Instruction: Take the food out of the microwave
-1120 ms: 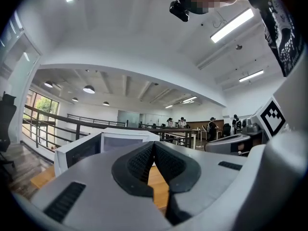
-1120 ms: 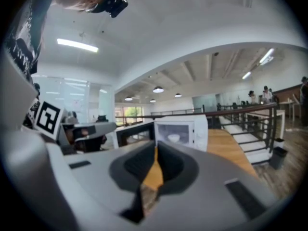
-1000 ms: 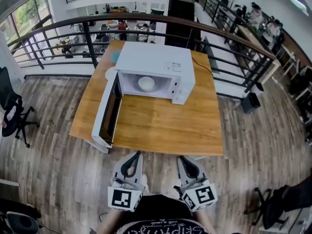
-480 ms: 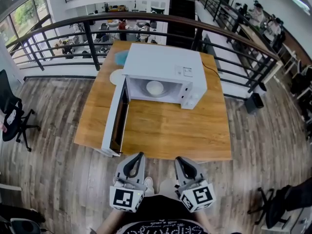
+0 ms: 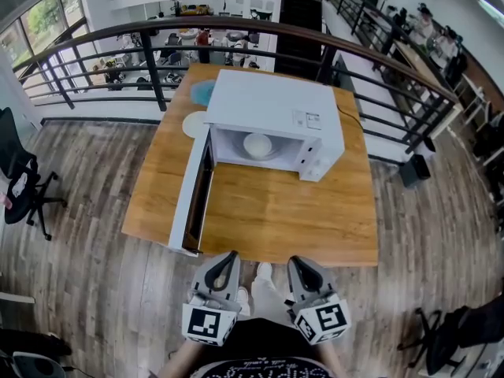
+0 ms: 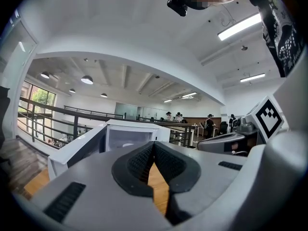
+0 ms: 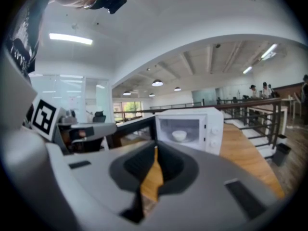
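Observation:
A white microwave (image 5: 276,116) stands on the wooden table (image 5: 268,211) with its door (image 5: 191,198) swung wide open to the left. Inside it sits a white bowl (image 5: 257,144), also seen in the right gripper view as the bowl (image 7: 179,135). My left gripper (image 5: 231,256) and right gripper (image 5: 293,261) hover side by side just short of the table's near edge, both shut with nothing between their jaws. The left gripper view shows the microwave (image 6: 130,136) ahead beyond the closed jaws.
A pale plate (image 5: 194,123) and a blue plate (image 5: 201,93) lie on the table behind the open door. A dark railing (image 5: 236,34) runs behind the table. A black office chair (image 5: 20,187) stands at the left on the wood floor.
The table and microwave have shifted right and slightly nearer in the head view as I stepped closer. Both grippers stay shut and side by side.

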